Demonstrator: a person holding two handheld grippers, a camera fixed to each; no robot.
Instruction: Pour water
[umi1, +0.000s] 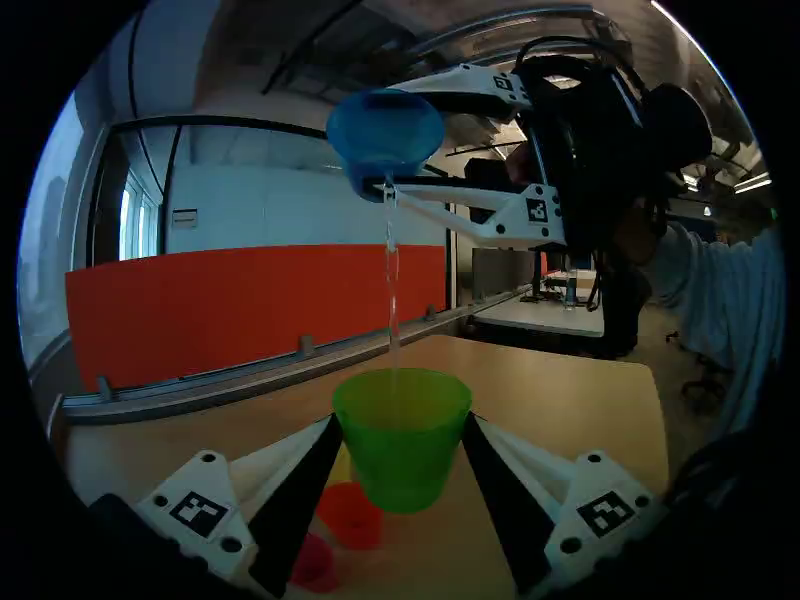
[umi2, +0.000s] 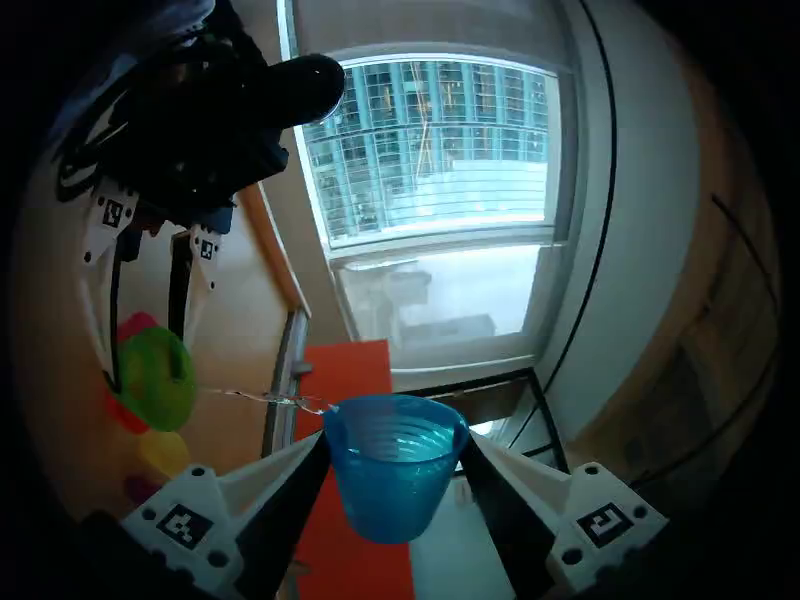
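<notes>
Three small cups (umi1: 350, 515), red, orange and yellow, sit on the desk (umi1: 560, 400) at lower left, partly hidden by the left gripper (umi1: 402, 425). It pinches an upright green cup (umi1: 402, 460). Above, the right gripper (umi1: 400, 145) pinches a tilted blue cup (umi1: 385, 125); a thin water stream (umi1: 392, 290) falls into the green cup.

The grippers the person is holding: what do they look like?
Both the left gripper and right gripper have white wedge-shaped fingers with black inner pads, each carrying a square black-and-white marker. The right one's body is black, with black cables looping above. The person wears a pale blue sleeve.
</notes>
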